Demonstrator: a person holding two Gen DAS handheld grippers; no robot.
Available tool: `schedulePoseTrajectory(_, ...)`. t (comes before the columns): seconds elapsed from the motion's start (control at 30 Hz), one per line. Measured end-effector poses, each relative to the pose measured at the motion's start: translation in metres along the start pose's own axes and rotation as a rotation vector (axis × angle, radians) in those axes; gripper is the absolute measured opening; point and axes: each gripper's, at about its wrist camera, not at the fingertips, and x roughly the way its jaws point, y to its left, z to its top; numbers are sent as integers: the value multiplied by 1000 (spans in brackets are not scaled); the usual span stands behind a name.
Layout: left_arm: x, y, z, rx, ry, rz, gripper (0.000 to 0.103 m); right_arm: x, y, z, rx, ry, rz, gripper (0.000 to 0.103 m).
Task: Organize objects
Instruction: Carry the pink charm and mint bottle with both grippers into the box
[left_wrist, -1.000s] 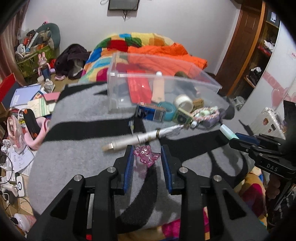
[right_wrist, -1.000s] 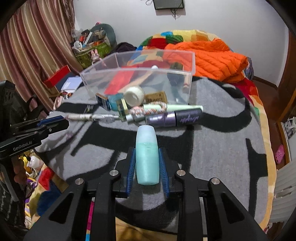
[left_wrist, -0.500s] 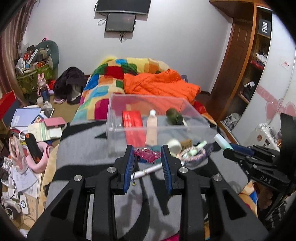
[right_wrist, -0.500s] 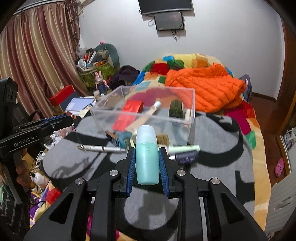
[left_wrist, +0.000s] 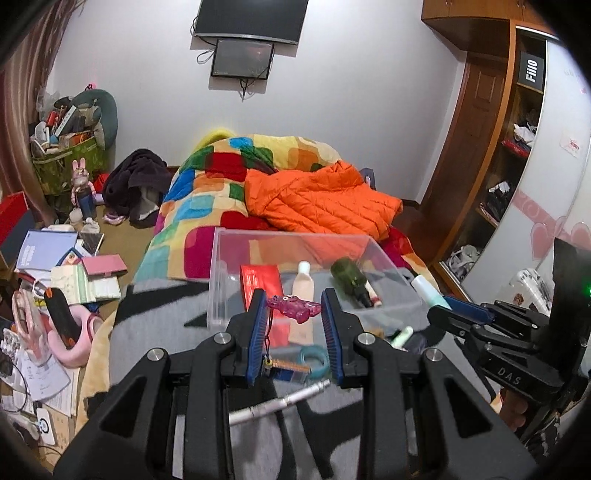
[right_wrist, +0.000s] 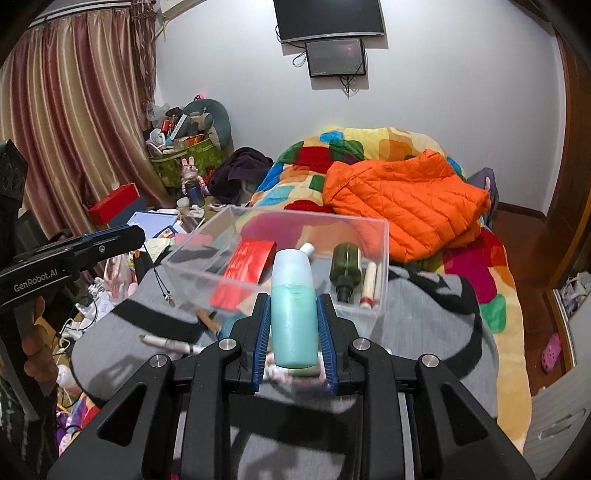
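My left gripper (left_wrist: 294, 309) is shut on a pink charm (left_wrist: 294, 308) with a dangling cord, held in the air in front of the clear plastic box (left_wrist: 218, 291). My right gripper (right_wrist: 293, 321) is shut on a teal bottle (right_wrist: 293, 314) with a pale cap, raised near the box's front wall (right_wrist: 384, 254). The box holds a red packet (right_wrist: 247, 264), a pinkish bottle (left_wrist: 303, 282), a dark green bottle (right_wrist: 345, 266) and a small tube (right_wrist: 369, 282). The right gripper with the teal bottle (left_wrist: 428, 291) shows at the right of the left wrist view.
On the grey and black blanket (left_wrist: 147, 332) in front of the box lie a silver pen (left_wrist: 280, 400), a teal tape ring (left_wrist: 314, 360) and a small blue box (left_wrist: 288, 369). An orange jacket (right_wrist: 402, 206) lies on the bed behind. The floor at left is cluttered.
Both grippers have lifted off the blanket with their objects and moved up toward the box. The charm now hangs above the box's front edge, and the view has tilted upward.
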Motion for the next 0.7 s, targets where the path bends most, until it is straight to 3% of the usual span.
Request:
schedulePoseTrajectory(0.33,21,3,32,19,-30,30,29,26,-1,33,4,-17,-1,23)
schedulePoseTrajectory(0.7,89,19,20,-10,101,43,29,90,-12,39,23,100,-28,23)
